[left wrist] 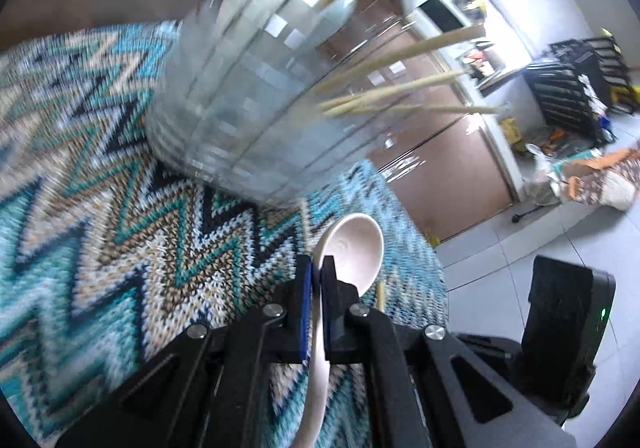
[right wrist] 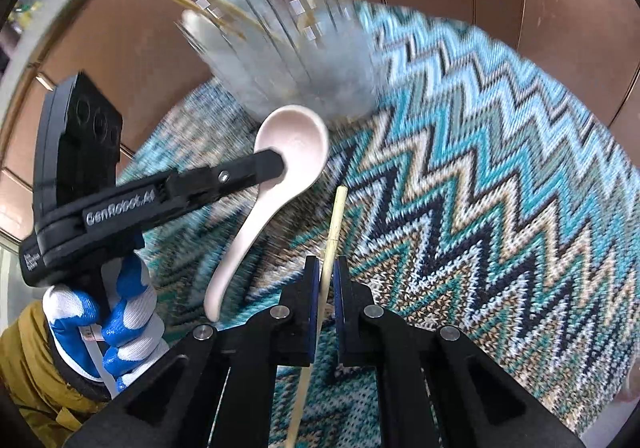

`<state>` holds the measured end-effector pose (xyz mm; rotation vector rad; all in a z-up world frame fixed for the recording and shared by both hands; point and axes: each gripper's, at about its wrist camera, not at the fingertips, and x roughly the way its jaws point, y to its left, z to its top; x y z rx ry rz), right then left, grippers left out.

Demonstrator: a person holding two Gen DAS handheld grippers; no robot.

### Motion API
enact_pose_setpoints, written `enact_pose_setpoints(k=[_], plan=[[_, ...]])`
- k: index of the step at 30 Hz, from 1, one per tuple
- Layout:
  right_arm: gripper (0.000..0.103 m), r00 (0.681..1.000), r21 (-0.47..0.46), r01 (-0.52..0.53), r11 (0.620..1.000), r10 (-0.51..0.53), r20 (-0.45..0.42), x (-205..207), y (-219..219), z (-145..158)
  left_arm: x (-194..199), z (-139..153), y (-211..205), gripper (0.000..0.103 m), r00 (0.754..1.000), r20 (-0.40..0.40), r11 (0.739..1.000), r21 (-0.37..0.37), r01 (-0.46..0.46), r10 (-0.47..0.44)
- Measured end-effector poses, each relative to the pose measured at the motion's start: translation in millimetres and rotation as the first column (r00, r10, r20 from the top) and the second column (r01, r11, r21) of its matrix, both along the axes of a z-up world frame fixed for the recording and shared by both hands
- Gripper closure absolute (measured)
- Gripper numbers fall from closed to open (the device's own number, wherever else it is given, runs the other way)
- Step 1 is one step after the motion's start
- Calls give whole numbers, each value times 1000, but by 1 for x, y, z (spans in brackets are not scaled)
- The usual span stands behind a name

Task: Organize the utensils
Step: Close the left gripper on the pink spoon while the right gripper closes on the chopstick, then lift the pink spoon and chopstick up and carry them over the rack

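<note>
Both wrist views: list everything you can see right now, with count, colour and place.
spoon: one, pale pink, pinched by the left gripper, lifted off the mat
chopstick: one, light wood, between the right gripper's fingers
glass holder: one, clear, on the mat, blurred
chopsticks in holder: several, light wood, count unclear
mat: one, teal, black and beige zigzag, under everything
cabinet fronts: brown, behind the mat
left gripper: black, shut on the spoon
right gripper: black, shut on the chopstick
gloved hand: white and blue, holding the left gripper
</note>
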<state>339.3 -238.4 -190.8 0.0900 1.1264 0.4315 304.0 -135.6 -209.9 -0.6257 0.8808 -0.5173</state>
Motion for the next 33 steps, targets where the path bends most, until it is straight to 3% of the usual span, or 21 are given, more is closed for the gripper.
enact_pose_setpoints(k=[4, 9, 14, 18, 21, 24, 27, 33], plan=[[98, 989, 5, -16, 1000, 15, 147, -28, 6, 37, -29, 38, 17, 99, 993, 117, 1000, -3, 14, -13], [98, 929, 27, -12, 1000, 1, 370, -39, 29, 95, -60, 105, 46, 99, 947, 321, 1000, -14, 2, 3], [98, 807, 74, 1, 997, -44, 589, -34, 43, 156, -57, 178, 84, 99, 856, 506, 994, -72, -85, 109], [98, 666, 142, 27, 990, -123, 735, -22, 47, 201, -33, 217, 96, 99, 776, 599, 979, -90, -181, 198], [98, 584, 168, 52, 984, -167, 795, -12, 47, 215, -9, 221, 101, 99, 749, 616, 968, -116, -221, 245], [98, 546, 181, 79, 980, -194, 815, -2, 48, 215, 16, 214, 101, 99, 743, 610, 960, -134, -247, 276], [98, 528, 181, 99, 979, -206, 824, 8, 39, 207, 37, 200, 96, 99, 735, 608, 951, -139, -275, 301], [98, 526, 178, 124, 976, -216, 822, 28, 29, 187, 72, 168, 83, 99, 752, 571, 942, -150, -300, 330]])
